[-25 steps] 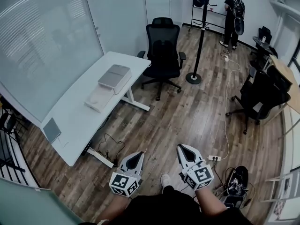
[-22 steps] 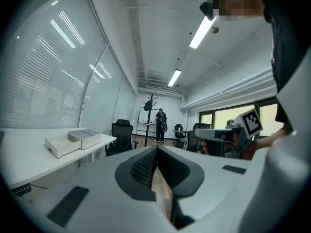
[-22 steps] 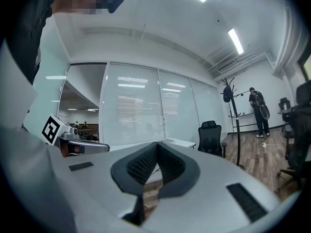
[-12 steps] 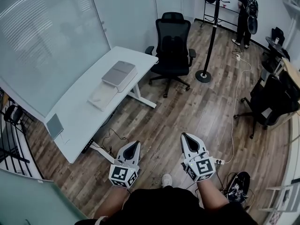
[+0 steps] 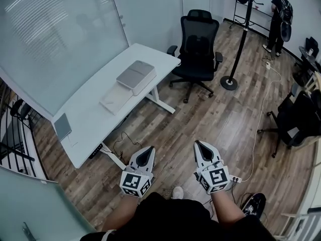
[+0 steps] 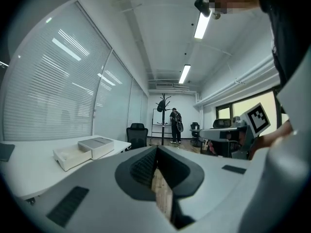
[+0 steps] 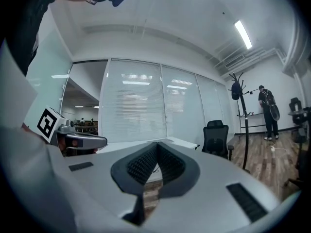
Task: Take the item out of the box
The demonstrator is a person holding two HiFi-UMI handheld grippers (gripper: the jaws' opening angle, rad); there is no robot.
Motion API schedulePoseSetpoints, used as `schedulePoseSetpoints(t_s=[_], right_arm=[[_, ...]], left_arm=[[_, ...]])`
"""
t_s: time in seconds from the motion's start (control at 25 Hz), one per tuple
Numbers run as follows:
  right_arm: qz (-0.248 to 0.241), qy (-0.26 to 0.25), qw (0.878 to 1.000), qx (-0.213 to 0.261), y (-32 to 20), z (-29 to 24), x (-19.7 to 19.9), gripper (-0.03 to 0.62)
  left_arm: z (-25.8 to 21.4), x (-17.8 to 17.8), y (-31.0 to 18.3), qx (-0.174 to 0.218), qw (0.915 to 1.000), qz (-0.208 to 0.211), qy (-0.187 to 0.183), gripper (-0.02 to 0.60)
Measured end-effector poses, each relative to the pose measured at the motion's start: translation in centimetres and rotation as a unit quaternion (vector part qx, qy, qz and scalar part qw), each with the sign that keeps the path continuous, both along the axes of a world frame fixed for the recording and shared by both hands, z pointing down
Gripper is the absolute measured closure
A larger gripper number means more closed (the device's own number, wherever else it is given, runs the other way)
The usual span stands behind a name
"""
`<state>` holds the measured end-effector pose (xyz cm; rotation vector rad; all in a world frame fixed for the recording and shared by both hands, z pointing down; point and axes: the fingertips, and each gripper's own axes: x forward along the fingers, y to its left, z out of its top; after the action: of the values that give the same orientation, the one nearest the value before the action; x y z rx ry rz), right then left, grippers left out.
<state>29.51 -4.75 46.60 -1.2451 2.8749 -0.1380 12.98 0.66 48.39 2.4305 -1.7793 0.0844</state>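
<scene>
A flat grey-lidded box (image 5: 136, 76) lies on the white desk (image 5: 90, 119), with a white tray-like part (image 5: 116, 99) pulled out beside it. In the left gripper view the box (image 6: 96, 146) and its white part (image 6: 71, 156) sit far off to the left. I cannot see any item inside. Both grippers hang low over the wooden floor, well short of the desk. The left gripper (image 5: 150, 150) is shut and empty, as its own view (image 6: 156, 152) confirms. The right gripper (image 5: 198, 144) is shut too, with its ribbed pads (image 7: 146, 163) pressed together on nothing.
A small grey slab (image 5: 62, 127) lies at the desk's near end. A black office chair (image 5: 199, 44) stands past the desk's far corner, a coat stand (image 5: 240, 34) beyond it. A person (image 5: 279, 15) stands at the back right. A power strip and cable (image 5: 235, 178) lie on the floor.
The desk and box have shifted right and slightly nearer in the head view as I step toward them. Both grippers stay shut, held in front of me.
</scene>
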Motion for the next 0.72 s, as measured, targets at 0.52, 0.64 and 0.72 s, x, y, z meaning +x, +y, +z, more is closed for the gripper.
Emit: schedulePoseSetpoints(t_s=[0.52,0.64,0.72], right_arm=[[-0.034,0.011,0.999,0.003,-4.8,0.8,-6.6,0.588],[-0.044,0.014,0.999,0.001,-6.5,0.7,-8.9,0.588],[-0.051,0.015,0.999,0.007,-7.7,0.4,-10.7,0.588]], left_arm=[[0.3,-5.5,-4.4,0.007,0.9997,-0.023,-0.005,0.571],[0.2,-8.0,-5.8,0.012,0.9992,-0.039,-0.002,0.571],[0.0,-10.2,-6.6,0.015,0.9986,-0.050,-0.001,0.571]])
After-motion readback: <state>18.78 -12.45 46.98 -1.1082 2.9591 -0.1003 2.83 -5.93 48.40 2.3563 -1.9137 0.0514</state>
